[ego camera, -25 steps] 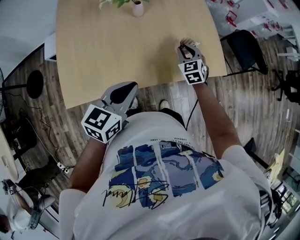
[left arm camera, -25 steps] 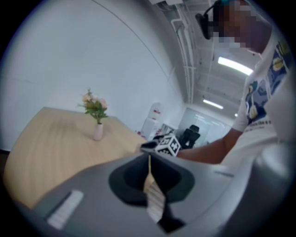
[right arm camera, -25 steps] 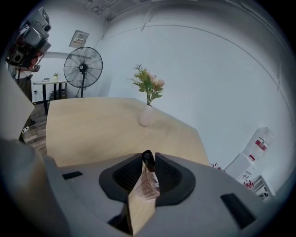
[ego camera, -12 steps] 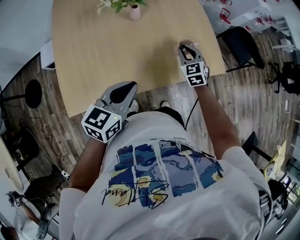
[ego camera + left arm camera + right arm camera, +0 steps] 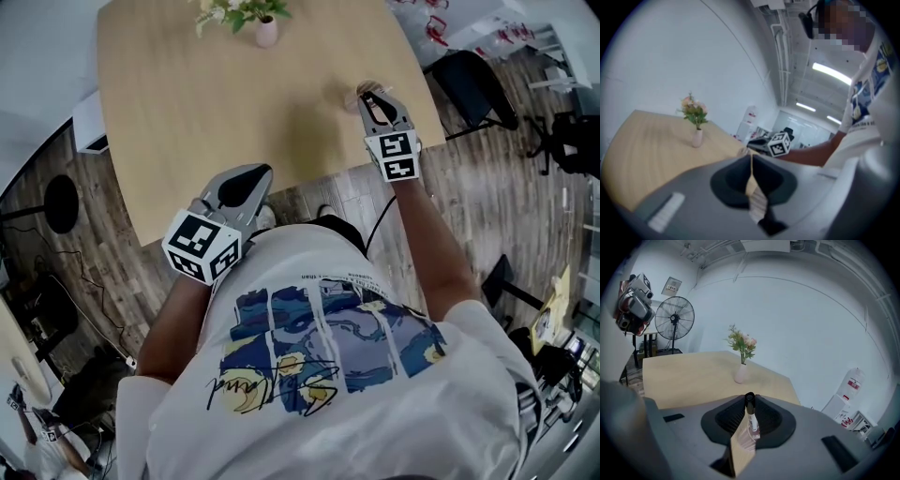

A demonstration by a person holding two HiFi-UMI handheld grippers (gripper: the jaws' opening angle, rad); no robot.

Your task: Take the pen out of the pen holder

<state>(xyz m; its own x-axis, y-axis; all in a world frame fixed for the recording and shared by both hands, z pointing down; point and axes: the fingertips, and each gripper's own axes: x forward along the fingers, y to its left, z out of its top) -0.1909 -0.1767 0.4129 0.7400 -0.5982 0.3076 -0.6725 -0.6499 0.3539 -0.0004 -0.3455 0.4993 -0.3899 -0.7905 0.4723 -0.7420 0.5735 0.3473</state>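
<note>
Pinching the slim white pen with a black cap (image 5: 751, 418) firmly between its jaws, the right gripper (image 5: 370, 97) has lifted slightly above the light wooden table (image 5: 206, 112), so the pen seems nearly free. The left gripper (image 5: 255, 176) waits, closed on nothing.

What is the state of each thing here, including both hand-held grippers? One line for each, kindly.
Black-capped pen with white label: gripped between jaws, cap pointing forward.
Right hand-held gripper: shut on the black-capped pen.
Left hand-held gripper: shut, empty.
Small pale pink vase of flowers: upright on the light wooden table.
</note>
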